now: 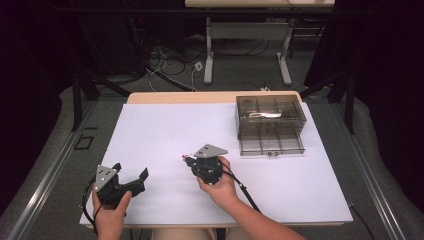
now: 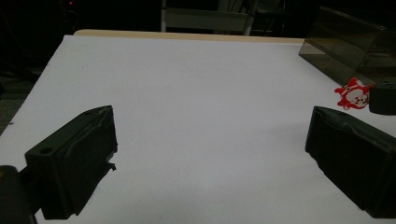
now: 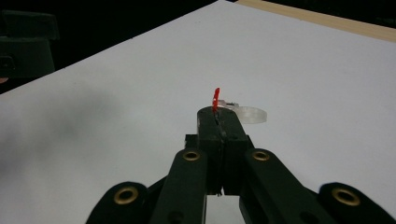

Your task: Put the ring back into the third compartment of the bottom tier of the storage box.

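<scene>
A small flat red-and-white charm [image 2: 353, 93] is pinched edge-on between the jaws of my right gripper [image 3: 216, 119], and a clear plastic loop [image 3: 248, 113] hangs off it beside the tips. In the high view my right gripper [image 1: 190, 161] hovers near the table's middle with the red charm [image 1: 187, 159] at its tip. My left gripper [image 1: 139, 176] rests at the front left, its jaws spread wide over bare white tabletop [image 2: 196, 107] with nothing between its fingers [image 2: 74, 163].
A smoky transparent compartment box [image 1: 270, 122] stands at the back right with its lower drawer pulled out; something pale lies in an upper cell. A cable [image 1: 245, 192] trails from my right gripper toward the front edge. The white mat [image 1: 165, 130] covers the table.
</scene>
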The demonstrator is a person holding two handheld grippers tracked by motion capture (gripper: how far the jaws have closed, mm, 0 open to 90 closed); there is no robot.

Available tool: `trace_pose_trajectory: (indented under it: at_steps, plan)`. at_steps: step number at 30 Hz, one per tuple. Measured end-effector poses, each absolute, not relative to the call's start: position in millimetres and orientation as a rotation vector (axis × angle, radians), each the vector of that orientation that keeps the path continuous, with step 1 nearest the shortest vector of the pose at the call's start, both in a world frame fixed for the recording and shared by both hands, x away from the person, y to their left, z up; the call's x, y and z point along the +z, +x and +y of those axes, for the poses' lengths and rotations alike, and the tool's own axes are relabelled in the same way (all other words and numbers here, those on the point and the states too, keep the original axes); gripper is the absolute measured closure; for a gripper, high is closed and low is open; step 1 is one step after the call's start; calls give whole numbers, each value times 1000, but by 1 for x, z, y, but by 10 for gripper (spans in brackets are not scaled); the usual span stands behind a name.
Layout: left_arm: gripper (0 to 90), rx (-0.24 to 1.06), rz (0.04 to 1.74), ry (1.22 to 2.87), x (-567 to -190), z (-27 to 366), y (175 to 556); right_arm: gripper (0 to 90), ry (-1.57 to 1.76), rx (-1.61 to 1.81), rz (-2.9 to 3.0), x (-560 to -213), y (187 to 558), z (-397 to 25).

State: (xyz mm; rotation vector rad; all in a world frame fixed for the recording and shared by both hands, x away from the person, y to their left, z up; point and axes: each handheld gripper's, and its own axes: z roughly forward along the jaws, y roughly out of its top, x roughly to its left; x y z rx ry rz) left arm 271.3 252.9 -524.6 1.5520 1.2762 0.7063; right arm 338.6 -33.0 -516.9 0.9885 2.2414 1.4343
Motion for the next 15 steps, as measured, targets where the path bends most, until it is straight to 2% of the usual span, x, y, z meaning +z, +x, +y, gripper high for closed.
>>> trace_pose_trajectory:
  at_steps: [15]
  plan:
    - [25,701,1277,1570,-525,250,272,899,1058,1435,2151,-508,343,-70]
